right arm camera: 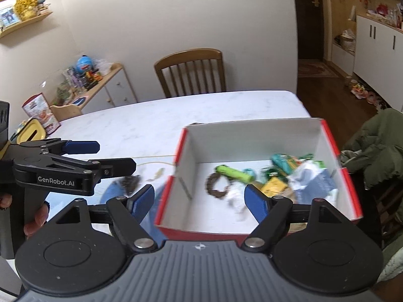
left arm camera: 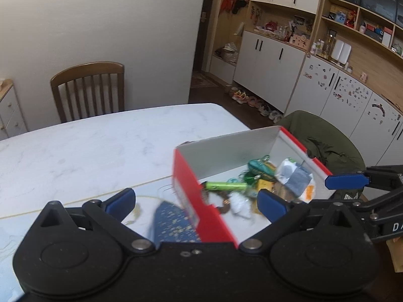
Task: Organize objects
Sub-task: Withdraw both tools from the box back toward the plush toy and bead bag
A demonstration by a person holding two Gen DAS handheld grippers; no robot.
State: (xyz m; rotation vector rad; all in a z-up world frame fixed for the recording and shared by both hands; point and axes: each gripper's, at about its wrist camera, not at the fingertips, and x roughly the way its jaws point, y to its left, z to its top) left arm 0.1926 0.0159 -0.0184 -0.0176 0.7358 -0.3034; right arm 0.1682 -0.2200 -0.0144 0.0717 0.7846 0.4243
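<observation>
At lower centre of the left wrist view, your left gripper (left arm camera: 196,201) gapes, empty, straddling the red box's (left arm camera: 187,188) wall; its green tube (left arm camera: 225,185) lies left-right. In the right wrist view, your right gripper (right arm camera: 200,201) is likewise released over the box (right arm camera: 252,138) on the desk (right arm camera: 151,115), the tube (right arm camera: 233,173) angled toward lower right.

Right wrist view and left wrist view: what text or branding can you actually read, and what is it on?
"GenRobot.AI": white print on the side of the left tongs, right wrist view.
"DA": cut off at the frame edge, on the body of the right tongs, left wrist view.
Label on the red box: too blurred to read.
Red carton on the table's far edge: print too small to read.
</observation>
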